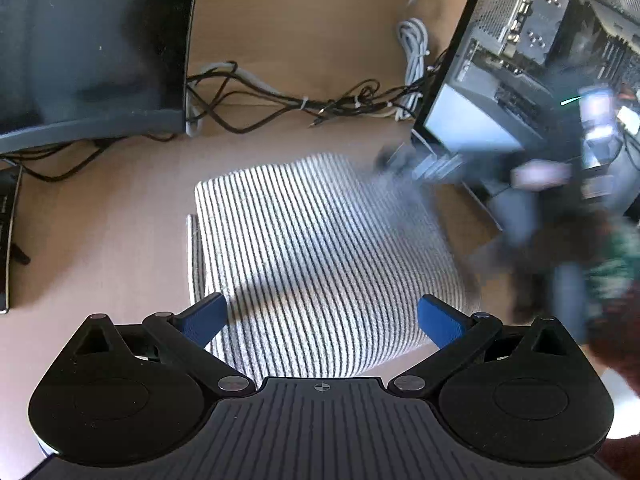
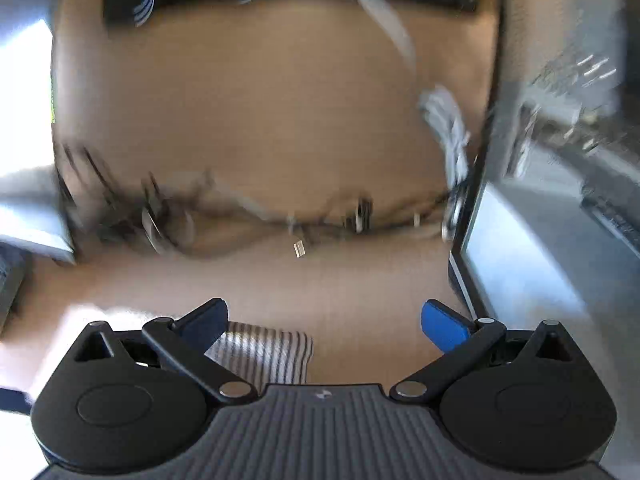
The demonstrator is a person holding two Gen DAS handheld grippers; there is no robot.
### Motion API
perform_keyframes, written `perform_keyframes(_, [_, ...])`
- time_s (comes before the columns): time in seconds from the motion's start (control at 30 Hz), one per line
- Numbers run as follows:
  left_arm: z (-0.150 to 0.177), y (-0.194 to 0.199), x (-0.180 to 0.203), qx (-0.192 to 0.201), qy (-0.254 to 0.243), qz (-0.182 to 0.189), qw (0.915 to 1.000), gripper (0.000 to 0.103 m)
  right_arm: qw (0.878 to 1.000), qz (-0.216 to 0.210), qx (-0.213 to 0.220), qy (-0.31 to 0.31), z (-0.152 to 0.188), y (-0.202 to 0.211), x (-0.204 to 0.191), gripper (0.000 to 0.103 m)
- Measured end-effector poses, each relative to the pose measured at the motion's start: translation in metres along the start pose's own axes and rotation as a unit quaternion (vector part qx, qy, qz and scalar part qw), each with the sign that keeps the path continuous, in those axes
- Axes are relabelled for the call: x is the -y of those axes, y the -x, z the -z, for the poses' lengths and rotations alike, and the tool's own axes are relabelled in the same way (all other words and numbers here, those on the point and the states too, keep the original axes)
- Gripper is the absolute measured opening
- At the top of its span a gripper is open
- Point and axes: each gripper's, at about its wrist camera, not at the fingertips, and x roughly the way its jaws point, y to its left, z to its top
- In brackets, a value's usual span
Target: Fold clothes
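A folded white garment with thin dark stripes (image 1: 316,252) lies flat on the wooden desk (image 1: 100,220). My left gripper (image 1: 322,316) hangs open above its near edge, blue fingers (image 1: 206,316) wide apart with nothing between them. In the same view the right gripper (image 1: 404,160) shows as a blur at the garment's far right corner, with a person's hand and sleeve behind it. From the right wrist view, my right gripper (image 2: 324,318) is open and empty; a corner of the striped garment (image 2: 264,354) shows below its left finger. That view is motion-blurred.
A dark monitor (image 1: 88,48) stands at the back left. An open computer case (image 1: 532,60) stands at the right, close to the garment. Tangled black and white cables (image 1: 304,104) run along the desk behind the garment. A dark flat device (image 1: 6,240) lies at the left edge.
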Motion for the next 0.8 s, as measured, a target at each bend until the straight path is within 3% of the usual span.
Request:
perform_keyframes(0.13, [-0.001, 0.013, 0.005, 0.033, -0.017, 0.044, 0.9984, 0.103, 0.998, -0.008, -0.040, -0.043, 0.011, -0.037, 0.010, 0.103])
perform_keyframes(0.23, [0.000, 0.006, 0.005, 0.024, -0.014, 0.059, 0.9979, 0.103, 0.998, -0.025, -0.046, -0.045, 0.009, -0.039, 0.016, 0.103])
perform_keyframes(0.37, [0.006, -0.007, -0.003, -0.002, 0.010, 0.045, 0.9989, 0.103, 0.998, -0.042, 0.000, -0.056, 0.017, 0.003, 0.024, 0.103])
perform_keyframes(0.5, [0.005, -0.012, -0.011, -0.004, 0.037, 0.052, 0.9980, 0.103, 0.996, -0.054, 0.045, -0.056, 0.047, 0.056, 0.027, 0.103])
perform_keyframes(0.67, [0.005, -0.018, -0.018, -0.012, 0.060, 0.054, 0.9967, 0.103, 0.999, -0.045, 0.025, -0.001, 0.090, 0.069, 0.018, 0.103])
perform_keyframes(0.8, [0.005, -0.026, -0.013, -0.012, 0.044, 0.047, 0.9978, 0.103, 1.000, -0.009, 0.023, 0.011, 0.092, 0.059, 0.016, 0.103])
